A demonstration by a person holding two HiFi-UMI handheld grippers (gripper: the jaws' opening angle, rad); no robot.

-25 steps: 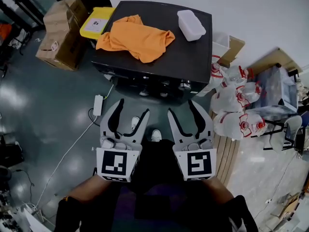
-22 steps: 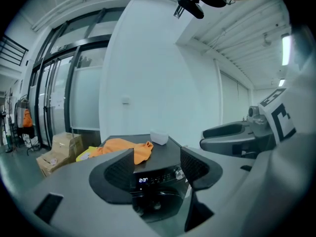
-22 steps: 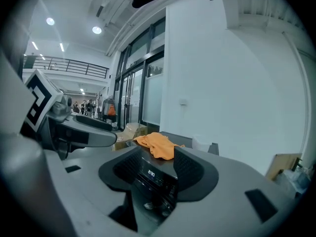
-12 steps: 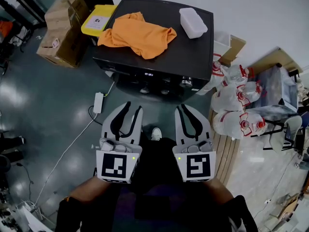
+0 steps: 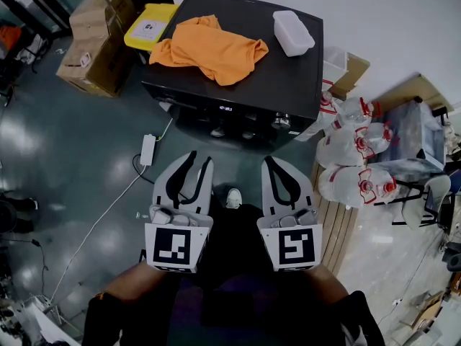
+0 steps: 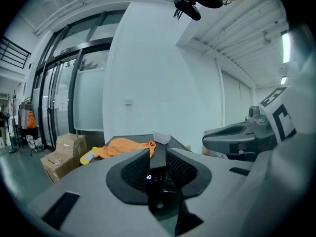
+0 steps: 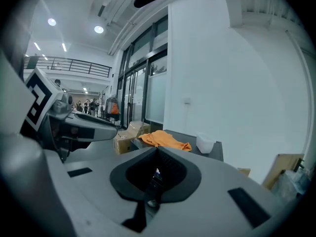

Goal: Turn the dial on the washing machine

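The washing machine (image 5: 288, 78) stands ahead; its dial (image 5: 279, 121) is the shiny knob on the front, well away from both hands; the left hand-held gripper (image 5: 199, 158) has just been closing to a thin gap with nothing in it; the right hand-held gripper (image 5: 275, 161) is squeezed together, empty; this fits before a reach or after one; a good turn needs jaws wide, straight on the knob, gentle.

A washing machine (image 5: 284, 85) stands against the back wall. On its top, a cloth (image 5: 209, 45) lies toward the left and a container (image 5: 293, 33) sits near the back right corner. The dial (image 5: 281, 121) is on the front panel, toward the right. Cardboard boxes (image 5: 97, 42) are stacked on the floor to the left, with a flat box (image 5: 150, 26) between them and the machine. A power strip (image 5: 148, 150) lies on the floor before the left front corner. Bags of bottles (image 5: 346, 153) are piled to the right.
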